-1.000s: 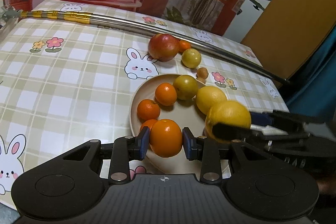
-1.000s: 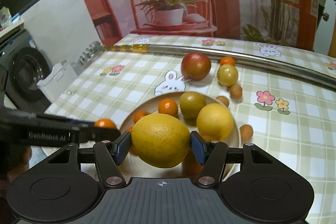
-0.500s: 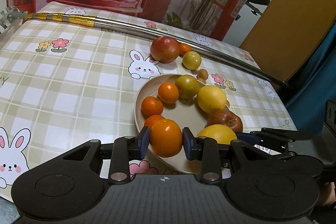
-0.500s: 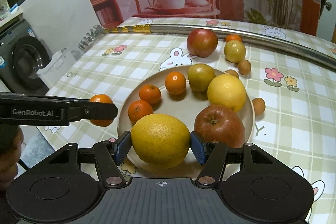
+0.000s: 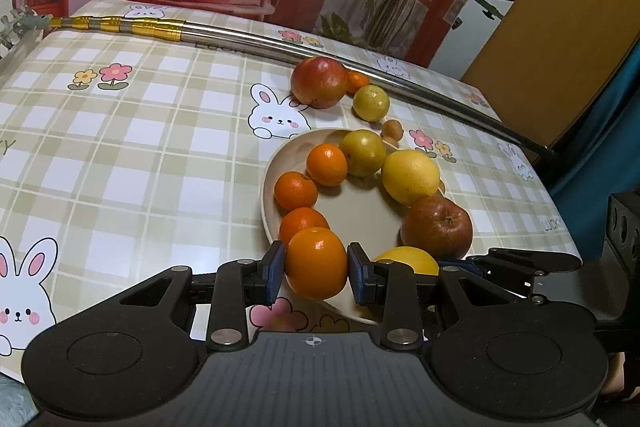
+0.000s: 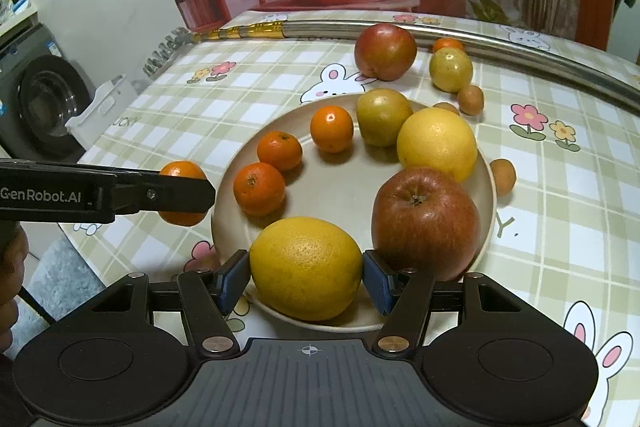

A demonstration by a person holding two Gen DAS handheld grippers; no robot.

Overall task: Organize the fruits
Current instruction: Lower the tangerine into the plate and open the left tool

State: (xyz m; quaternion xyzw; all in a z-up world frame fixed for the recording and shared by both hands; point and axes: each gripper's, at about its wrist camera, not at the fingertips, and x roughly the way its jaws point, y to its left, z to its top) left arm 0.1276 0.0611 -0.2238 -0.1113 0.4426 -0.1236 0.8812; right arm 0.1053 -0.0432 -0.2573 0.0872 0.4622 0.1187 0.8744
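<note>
My left gripper (image 5: 316, 269) is shut on a small orange (image 5: 316, 263) at the near left rim of the beige plate (image 5: 352, 211); from the right wrist view that orange (image 6: 182, 193) hangs just left of the plate (image 6: 344, 187). My right gripper (image 6: 306, 281) is shut on a large yellow citrus (image 6: 306, 267) low over the plate's near part, beside a red apple (image 6: 426, 221). The plate also holds several small oranges, a green-yellow fruit (image 6: 382, 117) and a yellow lemon (image 6: 438, 143).
Off the plate lie a red apple (image 6: 386, 51), a yellow-green fruit (image 6: 451, 69), a small orange (image 6: 447, 45) and small brown fruits (image 6: 470, 99). A metal pole (image 5: 248, 41) crosses the far side of the checked tablecloth. A washing machine (image 6: 40, 103) stands left of the table.
The right gripper has come down and back with the yellow citrus to the plate's near part, uncovering the red apple. The left gripper drew back slightly, still holding its orange.
</note>
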